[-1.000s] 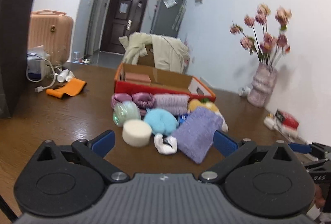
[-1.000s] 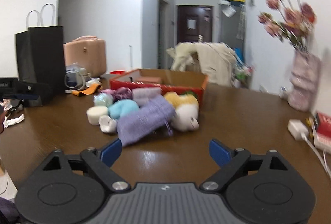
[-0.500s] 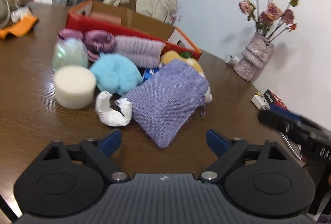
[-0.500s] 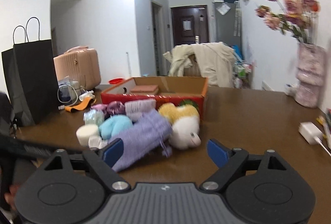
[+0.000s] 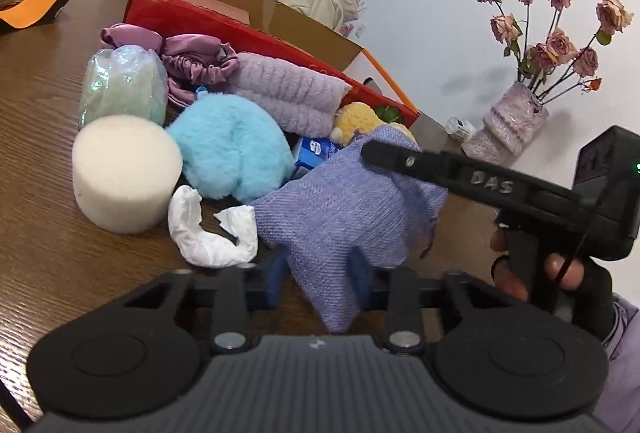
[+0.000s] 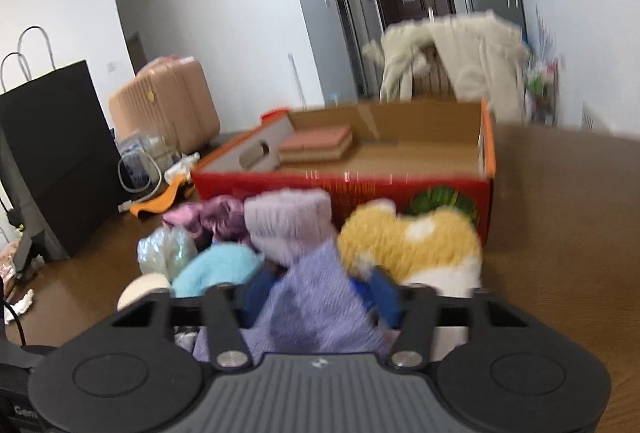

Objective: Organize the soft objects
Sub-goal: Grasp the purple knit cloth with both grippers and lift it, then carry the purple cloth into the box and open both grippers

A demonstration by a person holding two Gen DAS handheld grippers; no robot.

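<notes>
Even, bright indoor light; the left wrist view is sharp, the right motion-blurred, both bowed by fisheye edges.

Blue packet (image 5: 316, 152) mostly hidden beneath lilac pouch (image 5: 344, 209)

Soft pile (image 5: 224, 153) crowds the red box's (image 6: 400, 189) front; table (image 6: 560, 233) beside it lies bare.

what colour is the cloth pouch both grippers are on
Lilac purple, a plain woven pouch; the left wrist view shows it best.
</notes>
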